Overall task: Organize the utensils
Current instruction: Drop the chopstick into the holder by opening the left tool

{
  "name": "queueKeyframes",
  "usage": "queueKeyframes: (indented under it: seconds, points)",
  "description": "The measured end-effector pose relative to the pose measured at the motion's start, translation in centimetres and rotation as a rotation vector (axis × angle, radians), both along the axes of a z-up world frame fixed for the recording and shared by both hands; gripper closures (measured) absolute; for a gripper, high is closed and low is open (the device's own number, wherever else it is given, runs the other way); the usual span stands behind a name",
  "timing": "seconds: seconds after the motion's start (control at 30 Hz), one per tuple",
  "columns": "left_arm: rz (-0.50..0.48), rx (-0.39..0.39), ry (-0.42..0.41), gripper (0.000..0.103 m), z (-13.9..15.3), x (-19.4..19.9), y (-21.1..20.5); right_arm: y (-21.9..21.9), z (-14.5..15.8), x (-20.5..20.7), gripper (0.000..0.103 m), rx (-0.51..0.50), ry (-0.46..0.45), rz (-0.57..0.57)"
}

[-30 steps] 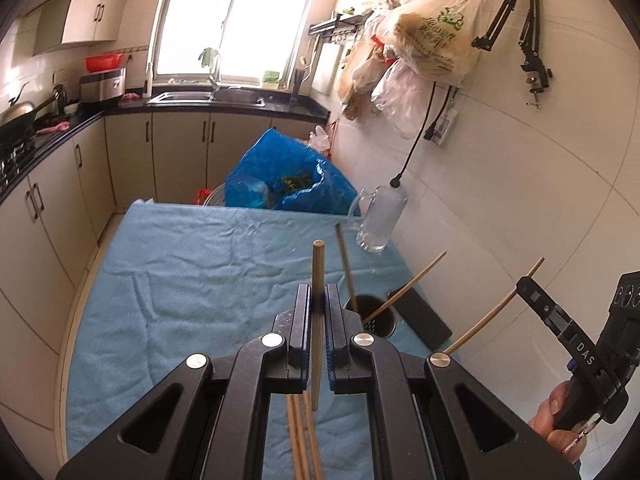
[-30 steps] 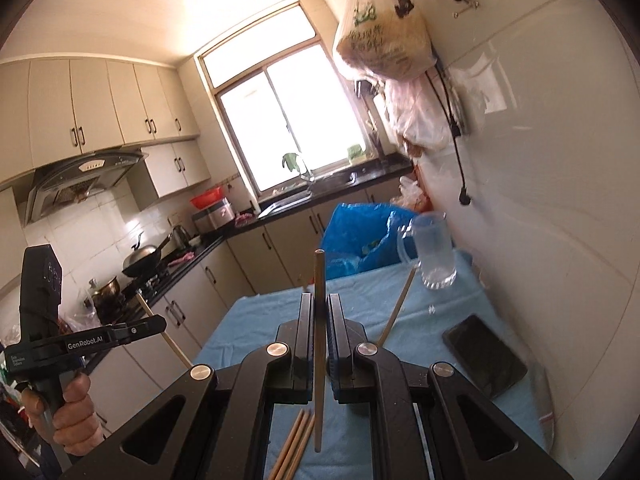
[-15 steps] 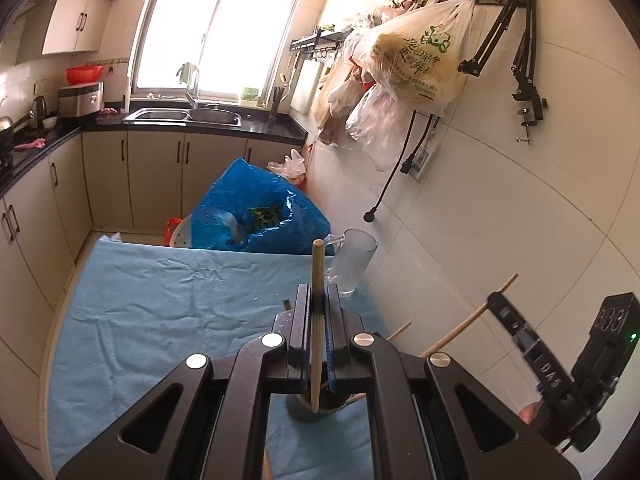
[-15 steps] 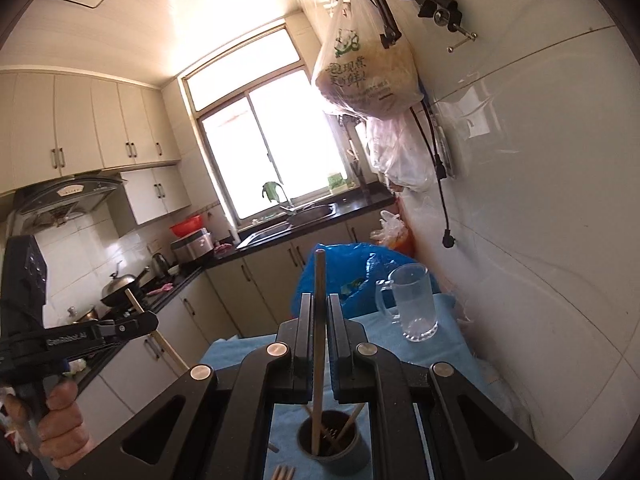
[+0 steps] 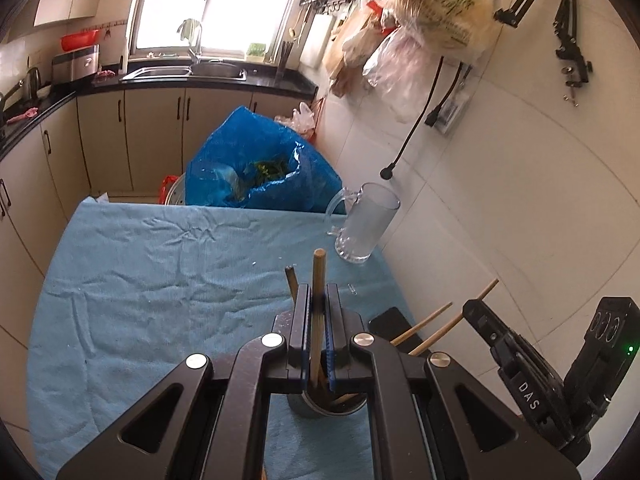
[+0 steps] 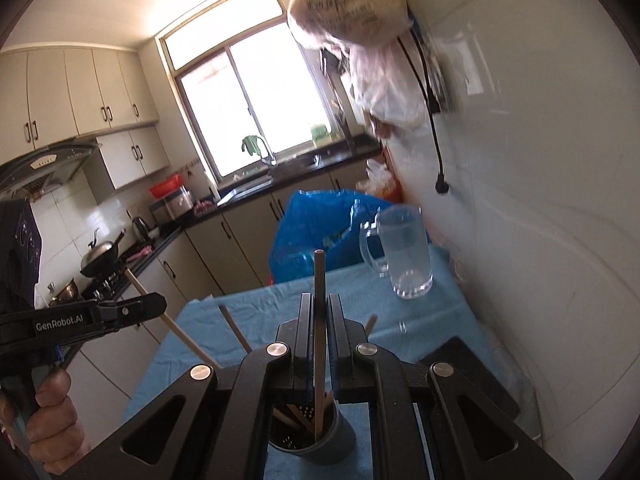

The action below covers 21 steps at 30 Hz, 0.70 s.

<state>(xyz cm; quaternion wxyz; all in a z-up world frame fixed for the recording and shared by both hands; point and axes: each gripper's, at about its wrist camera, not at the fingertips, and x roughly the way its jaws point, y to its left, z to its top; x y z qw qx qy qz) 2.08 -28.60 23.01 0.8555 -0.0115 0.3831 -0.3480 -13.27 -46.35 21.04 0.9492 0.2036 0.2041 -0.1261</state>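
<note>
My left gripper (image 5: 318, 300) is shut on a wooden chopstick (image 5: 319, 276), its lower end inside the dark utensil cup (image 5: 328, 404) right under the jaws. My right gripper (image 6: 319, 312) is shut on another chopstick (image 6: 319, 280), whose tip reaches down into the same cup (image 6: 316, 444). Several chopsticks lean in the cup (image 6: 234, 328). The right gripper also shows at the right of the left wrist view (image 5: 476, 312); the left gripper shows at the left of the right wrist view (image 6: 154, 306).
The table has a blue cloth (image 5: 160, 280). A glass mug (image 5: 364, 228) stands at its far right by the tiled wall. A black phone (image 6: 468, 376) lies right of the cup. A blue bag (image 5: 256, 168) sits behind the table.
Both grippers have come down over the cup. The chopsticks' lower ends now sit inside it. The loose chopsticks on the cloth are out of view.
</note>
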Motion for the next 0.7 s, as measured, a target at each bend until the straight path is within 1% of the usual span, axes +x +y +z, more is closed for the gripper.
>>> queueKeyframes:
  seconds: [0.1,0.17,0.23,0.27,0.37,0.4,0.43,0.47,0.5,0.53,0.57,0.6,0.63,0.67,0.7]
  points:
    - [0.015,0.007,0.008,0.096,-0.4,0.4,-0.1,-0.2,-0.5,0.3,0.095,0.010,0.024,0.000]
    - [0.016,0.002,0.012,0.091,-0.4,0.5,0.1,-0.5,-0.5,0.3,0.093,0.028,0.020,0.002]
    - [0.020,-0.003,0.016,0.075,-0.2,0.5,0.3,-0.7,-0.1,-0.2,0.088,0.029,0.012,-0.005]
    - [0.025,-0.011,0.013,0.075,0.0,0.4,0.6,-0.8,0.1,-0.5,0.086,0.030,0.005,-0.009]
    - [0.020,-0.026,-0.004,0.074,0.9,-0.4,1.7,-0.6,1.2,-2.2,0.086,0.022,-0.031,-0.016]
    - [0.021,-0.032,-0.007,0.072,1.1,-0.7,2.1,-0.3,1.6,-2.9,0.086,0.015,-0.043,-0.020]
    - [0.022,-0.040,-0.013,0.070,1.3,-1.3,2.9,0.0,1.9,-3.7,0.083,0.010,-0.057,-0.020]
    - [0.025,-0.043,-0.018,0.070,1.4,-1.6,3.4,0.4,2.2,-4.4,0.077,0.002,-0.069,-0.017]
    - [0.030,-0.048,-0.029,0.069,1.5,-2.2,4.3,0.9,2.3,-5.2,0.073,-0.011,-0.079,-0.017]
    - [0.034,-0.048,-0.038,0.069,1.5,-2.7,5.1,1.4,2.4,-6.1,0.066,-0.026,-0.090,-0.018]
    - [0.039,-0.045,-0.045,0.068,1.5,-3.1,5.8,1.9,2.4,-6.7,0.060,-0.037,-0.098,-0.017]
    - [0.046,-0.042,-0.051,0.067,1.3,-3.5,6.5,2.4,2.3,-7.2,0.059,-0.046,-0.103,-0.011]
    - [0.057,-0.038,-0.060,0.066,1.0,-4.2,7.7,3.1,2.0,-7.9,0.053,-0.058,-0.110,0.003]
    - [0.066,-0.030,-0.066,0.065,0.7,-4.6,8.6,3.9,1.6,-8.3,0.043,-0.069,-0.106,0.015]
    - [0.076,-0.023,-0.068,0.065,0.4,-4.8,9.3,4.8,1.0,-8.7,0.037,-0.075,-0.095,0.039]
